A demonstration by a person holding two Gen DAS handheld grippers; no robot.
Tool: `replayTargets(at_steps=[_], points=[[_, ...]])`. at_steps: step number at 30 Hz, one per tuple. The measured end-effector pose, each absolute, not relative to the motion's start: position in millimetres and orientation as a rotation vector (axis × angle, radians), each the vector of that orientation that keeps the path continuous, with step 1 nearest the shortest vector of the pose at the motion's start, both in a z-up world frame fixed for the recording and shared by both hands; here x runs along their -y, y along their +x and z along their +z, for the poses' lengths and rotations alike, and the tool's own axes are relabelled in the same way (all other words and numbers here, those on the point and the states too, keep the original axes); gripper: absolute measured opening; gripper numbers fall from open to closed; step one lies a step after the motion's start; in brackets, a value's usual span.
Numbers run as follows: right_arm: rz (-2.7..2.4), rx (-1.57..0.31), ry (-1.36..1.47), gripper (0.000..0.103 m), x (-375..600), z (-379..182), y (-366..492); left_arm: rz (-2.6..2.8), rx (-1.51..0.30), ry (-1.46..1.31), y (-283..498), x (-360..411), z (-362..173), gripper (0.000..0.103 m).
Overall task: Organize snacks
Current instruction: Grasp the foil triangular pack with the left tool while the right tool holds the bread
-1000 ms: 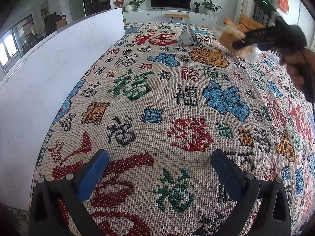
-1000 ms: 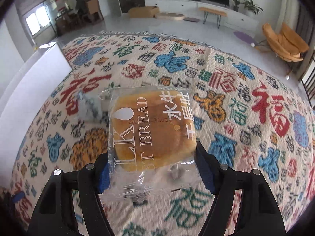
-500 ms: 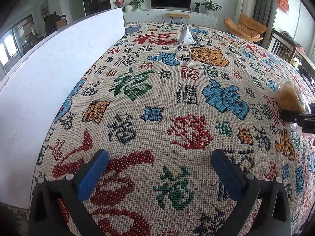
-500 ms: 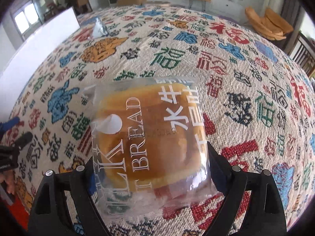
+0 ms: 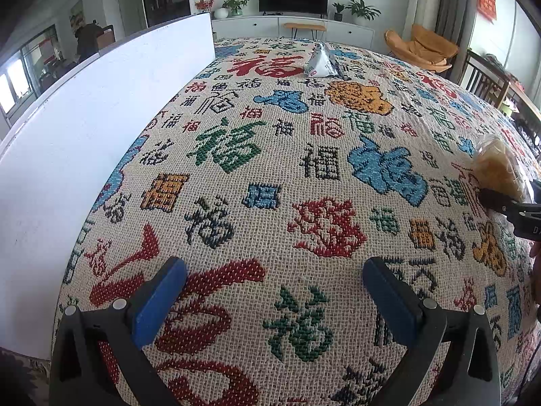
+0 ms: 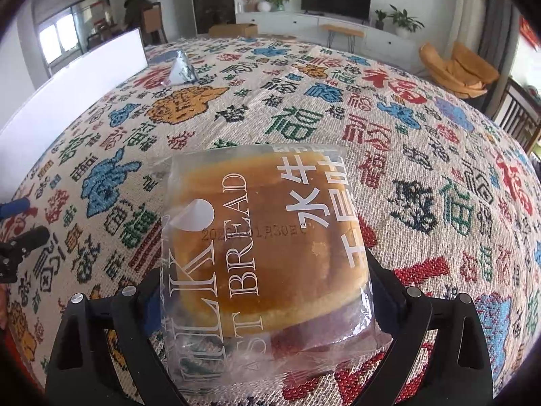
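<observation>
Carried down onto cloth [image 6: 439, 169], bread pack [image 6: 263, 257] between right gripper [image 6: 267, 308] jaws, just spreading, seemingly released. Left gripper [image 5: 270, 301] spread, empty. Silver packet [image 6: 181, 69] far ahead, yet to gather.

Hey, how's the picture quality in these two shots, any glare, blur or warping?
Left wrist view: sharp, even daylight, strong fisheye bulge in the patterned cloth, dark corners. Right wrist view: same bulge; glare on the bread packet wrapper, date stamp hard to read; window blown out.

Both wrist cameras tilt down, close over one patterned cloth [image 5: 304, 155] — side by side
</observation>
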State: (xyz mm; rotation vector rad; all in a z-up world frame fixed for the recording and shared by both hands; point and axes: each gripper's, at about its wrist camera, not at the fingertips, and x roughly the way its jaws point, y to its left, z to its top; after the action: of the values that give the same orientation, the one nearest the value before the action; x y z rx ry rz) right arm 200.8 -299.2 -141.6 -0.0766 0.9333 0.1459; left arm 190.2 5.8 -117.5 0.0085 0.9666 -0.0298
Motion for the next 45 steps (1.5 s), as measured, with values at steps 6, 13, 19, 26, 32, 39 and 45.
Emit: replayTargets(at_steps=[6, 13, 19, 26, 32, 39, 45], points=[[0.146, -0.933, -0.076, 0.097, 300, -141, 200, -0.03, -0.967, 0.009, 191, -6, -118, 0.103], [0.146, -0.933, -0.076, 0.097, 301, -141, 199, -0.03, -0.967, 0.008, 190, -6, -118, 0.103], [0.146, -0.933, -0.076, 0.097, 301, -141, 199, -0.03, -0.968, 0.008, 191, -6, -118, 0.103], [0.146, -0.933, -0.076, 0.097, 301, -141, 200, -0.03, -0.966, 0.008, 192, -6, -117, 0.103], [0.146, -0.933, -0.076, 0.097, 301, -141, 200, -0.032, -0.968, 0.005, 190, -6, -117, 0.103], [0.146, -0.933, -0.076, 0.097, 301, -141, 200, -0.157, -0.99, -0.139, 202, -17, -107, 0.103], [0.146, -0.933, -0.076, 0.097, 302, -140, 200, -0.282, -1.005, -0.055, 274, 3, -89, 0.103]])
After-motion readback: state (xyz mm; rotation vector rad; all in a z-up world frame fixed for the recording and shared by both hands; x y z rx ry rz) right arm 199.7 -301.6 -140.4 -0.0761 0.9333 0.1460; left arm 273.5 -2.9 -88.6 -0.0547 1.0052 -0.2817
